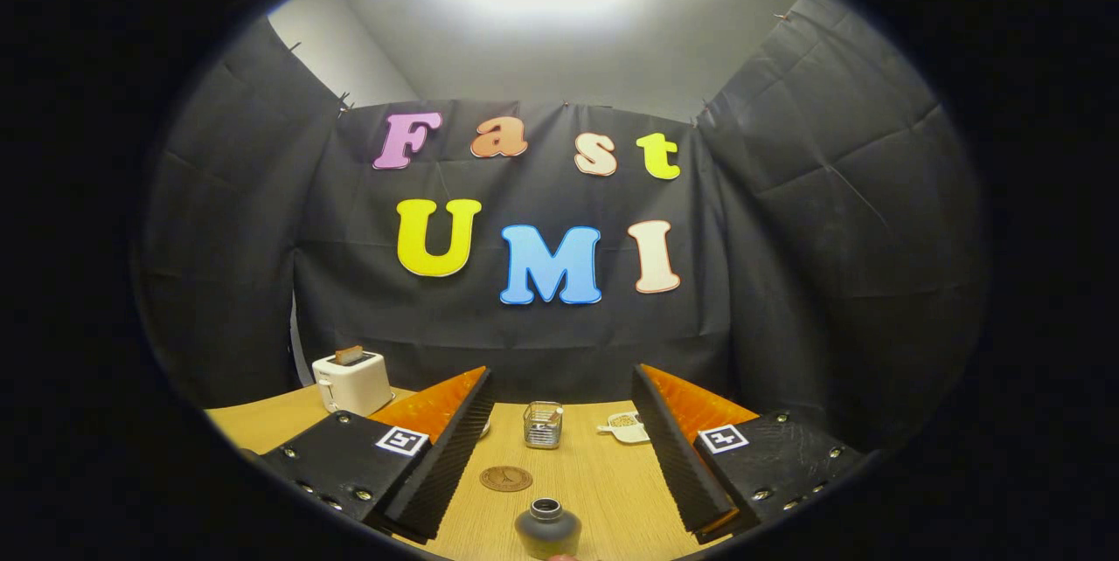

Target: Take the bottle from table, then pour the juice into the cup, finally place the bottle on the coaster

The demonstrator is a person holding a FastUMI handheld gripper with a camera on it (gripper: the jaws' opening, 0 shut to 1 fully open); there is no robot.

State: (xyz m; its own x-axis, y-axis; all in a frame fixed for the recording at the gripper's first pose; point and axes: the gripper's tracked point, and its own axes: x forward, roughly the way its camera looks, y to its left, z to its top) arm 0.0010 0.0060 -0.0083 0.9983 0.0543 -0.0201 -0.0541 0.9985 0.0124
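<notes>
Out past the left jaw stands a white toaster on the wooden bench, a slice poking from its slot, well clear of the action. The gripper hangs above the bench with its jaws spread wide and nothing between them but open wood, so this reads as the approach, with the grab not yet made.

Between the jaws, toward the left one, lies the round brown coaster, flat and bare, set near the bottle probably so the final put-down is a short trip. Its face carries a stamped design (too small to make out).

Nearest of all, just ahead of the jaws and about midway between them, sits the dark bottle, upright with its open neck up. Standing there on its own, apart from the coaster, it should let the jaws drop around its body cleanly.

Beyond the jaws stands the clear glass cup, upright and ready for the pour. Just off the right jaw, at the far side, a small cream dish-like thing lies flat; I cannot tell what it is. No readable writing on any of the task pieces.
</notes>
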